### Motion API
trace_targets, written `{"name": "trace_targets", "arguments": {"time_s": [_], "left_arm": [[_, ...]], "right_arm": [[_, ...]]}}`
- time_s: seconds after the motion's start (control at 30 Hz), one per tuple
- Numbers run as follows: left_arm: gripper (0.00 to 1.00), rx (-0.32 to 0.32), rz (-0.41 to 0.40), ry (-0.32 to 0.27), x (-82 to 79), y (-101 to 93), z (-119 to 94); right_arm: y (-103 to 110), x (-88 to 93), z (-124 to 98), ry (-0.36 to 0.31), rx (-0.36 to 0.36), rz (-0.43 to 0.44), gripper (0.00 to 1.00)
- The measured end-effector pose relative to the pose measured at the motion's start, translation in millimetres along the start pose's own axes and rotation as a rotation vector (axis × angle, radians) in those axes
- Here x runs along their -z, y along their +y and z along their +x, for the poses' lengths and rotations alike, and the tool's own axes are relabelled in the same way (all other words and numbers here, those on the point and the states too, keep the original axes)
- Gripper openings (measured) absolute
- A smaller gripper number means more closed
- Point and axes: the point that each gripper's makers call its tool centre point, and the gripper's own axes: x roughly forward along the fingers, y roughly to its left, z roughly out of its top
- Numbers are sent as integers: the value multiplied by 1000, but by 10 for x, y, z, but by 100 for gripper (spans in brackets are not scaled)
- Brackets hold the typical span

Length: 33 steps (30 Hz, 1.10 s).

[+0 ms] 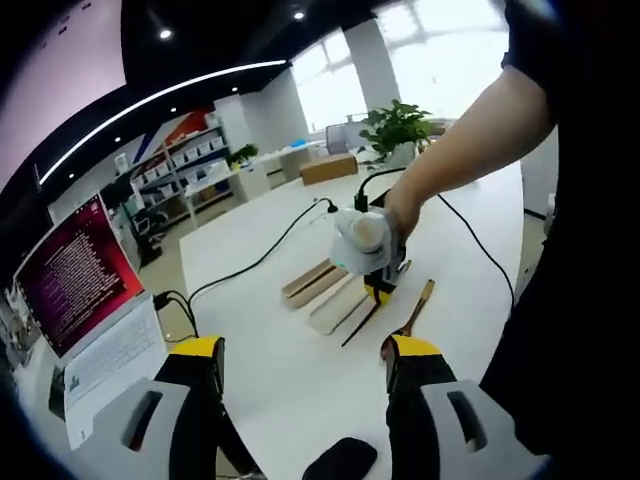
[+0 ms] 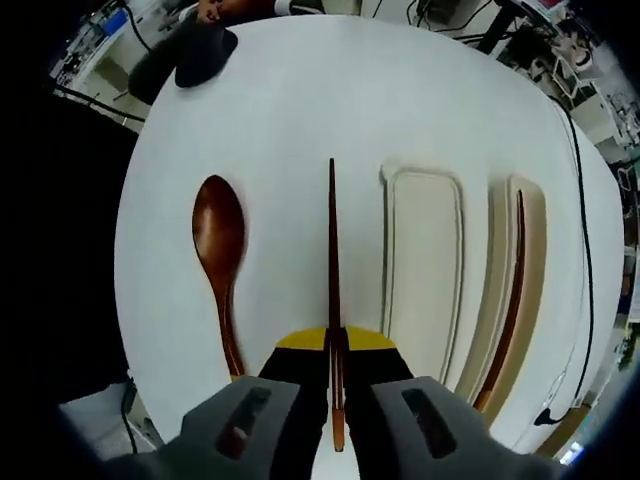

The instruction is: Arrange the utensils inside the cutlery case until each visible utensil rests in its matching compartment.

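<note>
Clamping one slim, stiff, light chopstick (image 2: 332, 260) near its thick end, the right gripper (image 2: 337, 352) is held over the table (image 2: 280, 110); the cutlery case (image 2: 425, 260) lies at 3 o'clock, the spoon (image 2: 220, 240) at 9 o'clock. The left gripper (image 1: 305, 360) is held apart, empty.

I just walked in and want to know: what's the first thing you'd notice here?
In the right gripper view, the right gripper is shut on a dark wooden chopstick, held over the white table. A brown wooden spoon lies on the table to its left, and the pale cutlery case lies to its right, with a second chopstick in its far narrow compartment. In the left gripper view, a person's arm holds that gripper above the case.
</note>
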Motion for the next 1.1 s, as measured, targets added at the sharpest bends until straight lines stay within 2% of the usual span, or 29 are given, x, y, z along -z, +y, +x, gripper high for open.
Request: {"name": "trace_targets", "arguments": {"time_s": [0.1,0.2,0.33,0.47,0.53,0.7,1.1], "left_arm": [[67,-1,3,10,36,-6,-3],[67,-3,-7,8,42,-17,-1],[67,11,14,13,32,-51,14],[68,0,1,4,34,17,-5],[68,-28,-20,1,54,126,-32],[67,-67,1,-6,4,275,-118],[67,-80,26,1,-3,282,-209]], "right_arm": [[-25,8,1,-15,-15,49,0],[-23,10,7,-22,-26,50,1],[-9,-1,15,0,-28,40,1],[-14,9,16,16,-25,36,1],[-21,14,20,12,-24,50,1],[-21,18,17,-3,-24,63,1],[-22,35,18,-47,-31,101,1]]}}
